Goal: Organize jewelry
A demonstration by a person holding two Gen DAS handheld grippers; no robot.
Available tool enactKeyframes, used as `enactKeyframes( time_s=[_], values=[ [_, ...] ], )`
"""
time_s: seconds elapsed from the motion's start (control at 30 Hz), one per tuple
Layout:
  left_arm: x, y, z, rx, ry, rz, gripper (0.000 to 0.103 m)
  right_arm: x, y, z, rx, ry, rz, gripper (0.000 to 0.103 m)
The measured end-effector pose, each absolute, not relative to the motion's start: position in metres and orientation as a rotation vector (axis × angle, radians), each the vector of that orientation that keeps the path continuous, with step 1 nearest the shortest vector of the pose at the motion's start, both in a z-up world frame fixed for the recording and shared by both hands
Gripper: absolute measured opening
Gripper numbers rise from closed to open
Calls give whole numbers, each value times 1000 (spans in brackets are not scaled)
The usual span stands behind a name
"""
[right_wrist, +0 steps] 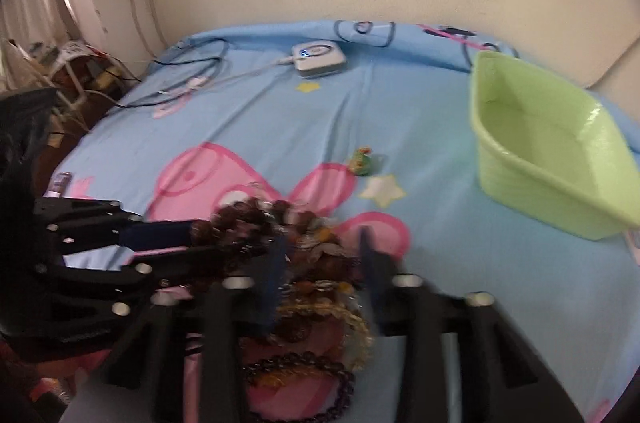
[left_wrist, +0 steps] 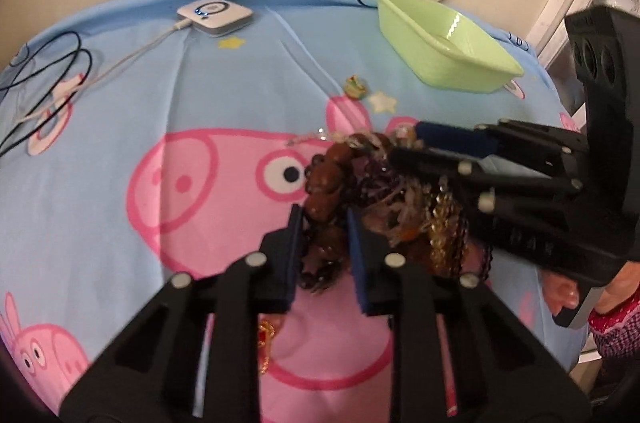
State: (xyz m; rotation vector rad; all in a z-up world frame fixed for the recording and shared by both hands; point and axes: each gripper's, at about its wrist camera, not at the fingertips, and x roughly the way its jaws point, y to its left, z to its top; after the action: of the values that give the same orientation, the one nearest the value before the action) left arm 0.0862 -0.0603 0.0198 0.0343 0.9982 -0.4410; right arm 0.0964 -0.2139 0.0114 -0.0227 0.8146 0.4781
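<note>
Two hand-held grippers meet over a tangled jewelry pile (left_wrist: 384, 199) lying on the near-centre of a bed whose sheet (left_wrist: 120, 207) bears a cartoon pig. The left gripper (left_wrist: 323, 223) enters from the near side; its jaws straddle a brown bead strand (left_wrist: 326, 183) and appear closed on it, presumably to lift that strand out of the heap; the right gripper (left_wrist: 404, 145) reaches in from the right, its jaws set apart over the upper part of the pile, and in its own blurred view a hold on anything cannot be told; it is probably placed to steady or separate the remaining strands. A green tub (left_wrist: 444, 43) stands far right, well apart from the pile, its mouth facing up; it is judged the destination for sorted pieces and looks unfilled. One small green-and-yellow trinket (left_wrist: 355, 87) lies alone between pile and tub. A white device (left_wrist: 216, 15) with its cable sits at the far edge, clear of the work.
</note>
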Motion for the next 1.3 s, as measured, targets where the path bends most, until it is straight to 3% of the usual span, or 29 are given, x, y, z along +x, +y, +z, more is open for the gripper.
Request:
enactKeyframes(
  time_s=[0.2, 0.3, 0.5, 0.73, 0.77, 0.83, 0.9, 1.3],
  values=[
    [62, -46, 39, 54, 935, -434, 22, 59, -235, 55, 60, 673, 509, 0],
    [56, -37, 54, 24, 898, -458, 40, 49, -242, 80, 99, 632, 541, 0],
    [49, -61, 95, 15, 785, -596, 55, 35, -253, 129, 163, 587, 606, 0],
    [48, -105, 124, 17, 696, -729, 56, 14, -267, 183, 198, 514, 622, 0],
    [48, -108, 128, 15, 682, -733, 55, 11, -270, 190, 205, 501, 630, 0],
    [47, -115, 138, 18, 653, -738, 43, 4, -275, 205, 219, 471, 646, 0],
    [52, -118, 145, 13, 652, -764, 9, 0, -278, 221, 223, 440, 647, 0],
    [81, -110, 213, -89, 598, -844, 9, 10, -306, 271, 218, 321, 555, 0]
  ],
)
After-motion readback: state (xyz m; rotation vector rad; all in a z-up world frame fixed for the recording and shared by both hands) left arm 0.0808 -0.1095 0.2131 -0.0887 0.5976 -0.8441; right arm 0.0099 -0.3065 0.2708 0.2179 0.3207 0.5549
